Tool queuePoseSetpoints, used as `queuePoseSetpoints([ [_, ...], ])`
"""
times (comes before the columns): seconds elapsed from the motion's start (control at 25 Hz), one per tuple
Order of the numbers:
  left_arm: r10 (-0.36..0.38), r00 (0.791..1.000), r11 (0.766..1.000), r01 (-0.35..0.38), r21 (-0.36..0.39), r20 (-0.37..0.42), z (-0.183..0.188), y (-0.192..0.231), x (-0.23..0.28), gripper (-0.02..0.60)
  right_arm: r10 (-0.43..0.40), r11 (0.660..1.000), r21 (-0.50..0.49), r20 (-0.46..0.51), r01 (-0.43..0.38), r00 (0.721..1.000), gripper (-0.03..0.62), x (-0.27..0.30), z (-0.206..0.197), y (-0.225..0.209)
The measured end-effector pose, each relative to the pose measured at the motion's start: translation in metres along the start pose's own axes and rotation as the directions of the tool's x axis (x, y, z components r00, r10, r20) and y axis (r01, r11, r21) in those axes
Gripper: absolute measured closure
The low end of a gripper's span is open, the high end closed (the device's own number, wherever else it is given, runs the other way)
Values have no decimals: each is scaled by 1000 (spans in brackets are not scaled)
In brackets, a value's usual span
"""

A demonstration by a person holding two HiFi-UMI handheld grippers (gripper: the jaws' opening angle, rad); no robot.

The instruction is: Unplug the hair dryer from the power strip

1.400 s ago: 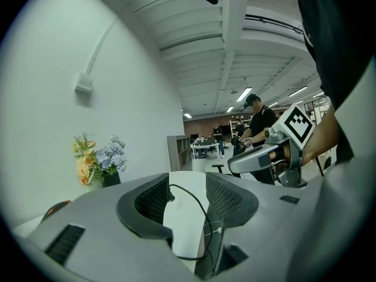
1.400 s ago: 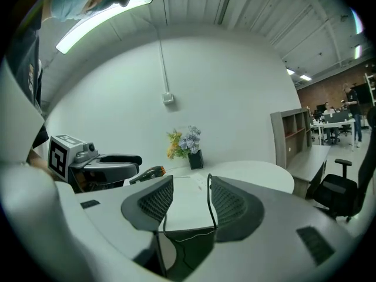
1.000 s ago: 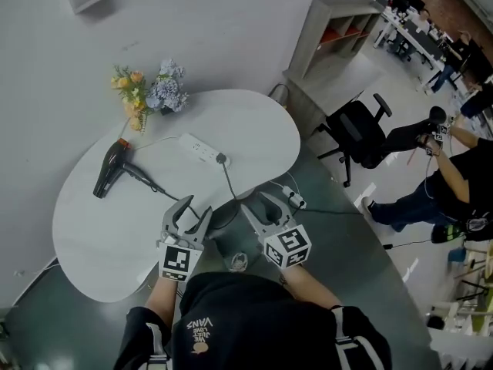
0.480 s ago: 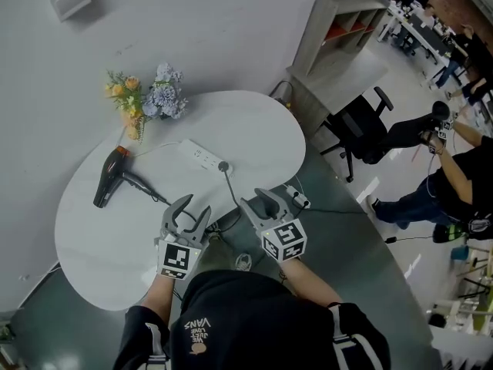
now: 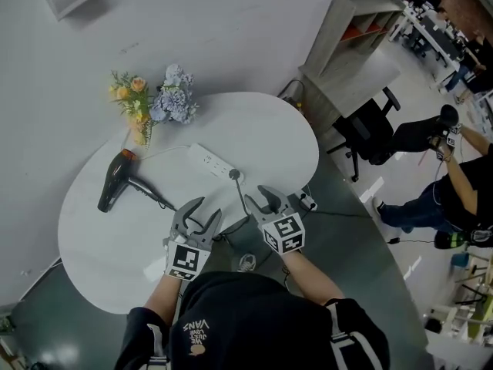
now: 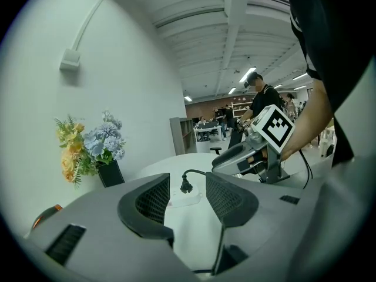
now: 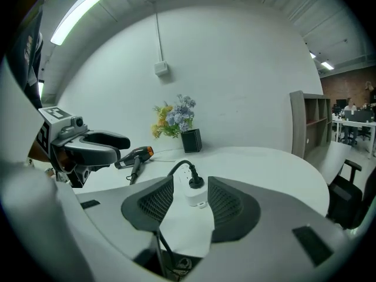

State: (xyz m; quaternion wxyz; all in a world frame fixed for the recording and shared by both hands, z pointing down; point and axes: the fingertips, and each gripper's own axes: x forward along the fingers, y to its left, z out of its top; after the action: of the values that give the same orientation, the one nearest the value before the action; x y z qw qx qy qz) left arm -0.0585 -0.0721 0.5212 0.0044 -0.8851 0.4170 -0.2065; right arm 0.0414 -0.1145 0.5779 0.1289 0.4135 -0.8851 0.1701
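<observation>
Black hair dryer [image 5: 113,185] lying at the white table's [image 5: 269,129] left side, black plug [image 5: 234,174] seated in the power strip [image 5: 212,161], left gripper [image 5: 205,210] and right gripper [image 5: 260,197] hovering at the near edge, both jaws spread, empty.

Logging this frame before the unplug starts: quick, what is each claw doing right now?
Left claw: open, empty.
Right claw: open, empty, aimed at the plug in the power strip.
</observation>
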Motion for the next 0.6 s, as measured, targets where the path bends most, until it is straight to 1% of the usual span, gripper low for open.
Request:
queuePoseSetpoints([
  [0.16,-11,1000,1000,11,-2,-11,-4,6,11,388,18,999,-33,-31,-19,999,407,22,-5,-8],
  [0.36,-24,1000,1000,24,-10,-18,-8,12,20,388,54,997,-54,-49,-57,997,407,44,-8,-11],
  [0.6,-46,998,999,47,7,-38,-13,16,28,388,105,990,-85,-69,-111,992,408,62,-11,-9],
])
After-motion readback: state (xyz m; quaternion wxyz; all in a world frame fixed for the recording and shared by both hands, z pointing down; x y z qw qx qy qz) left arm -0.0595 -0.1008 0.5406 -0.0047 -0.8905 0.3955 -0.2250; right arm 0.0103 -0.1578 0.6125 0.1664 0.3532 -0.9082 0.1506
